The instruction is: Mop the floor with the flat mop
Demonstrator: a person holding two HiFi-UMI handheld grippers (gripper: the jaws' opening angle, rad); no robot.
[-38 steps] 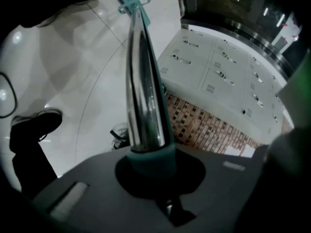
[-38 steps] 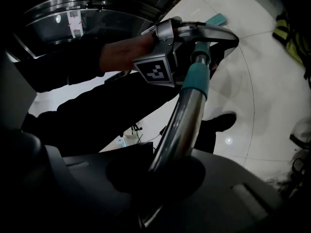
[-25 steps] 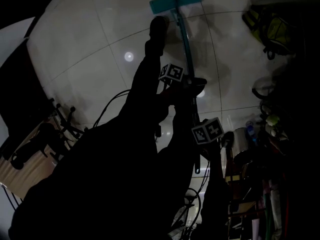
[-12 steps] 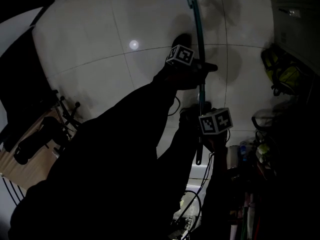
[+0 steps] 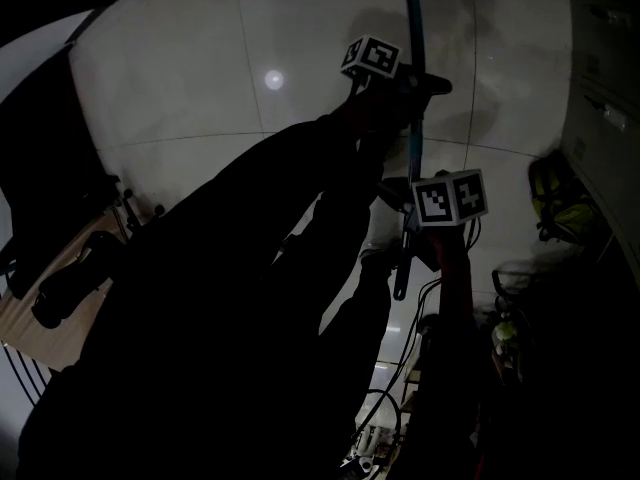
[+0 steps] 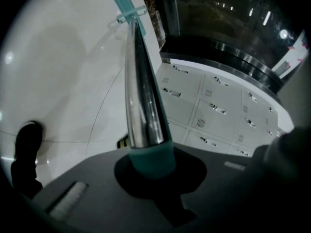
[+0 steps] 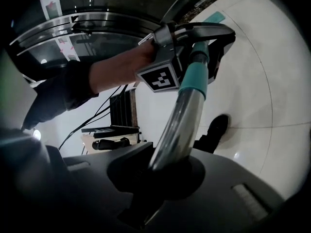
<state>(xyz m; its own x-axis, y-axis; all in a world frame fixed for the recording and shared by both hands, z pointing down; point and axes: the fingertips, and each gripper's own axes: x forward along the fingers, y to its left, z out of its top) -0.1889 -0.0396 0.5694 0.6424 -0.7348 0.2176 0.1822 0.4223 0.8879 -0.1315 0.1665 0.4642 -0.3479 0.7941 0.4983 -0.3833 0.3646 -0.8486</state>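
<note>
We stand on a glossy white tiled floor, which lies open to our front and left. On the right it ends at a bank of white lockers, and ahead at a dark speckled strip under a glass wall. A wooden desk crowds the left edge, and a yellow-green bag lies by the lockers. The flat mop's long chrome pole runs forward from us to its teal flat head, which lies on the tiles just beside the speckled strip. Our left gripper clamps the pole at a teal sleeve. Our right gripper pinches it nearer the top end, jaws pressed against the metal. A dark shoe stands left of the pole.
</note>
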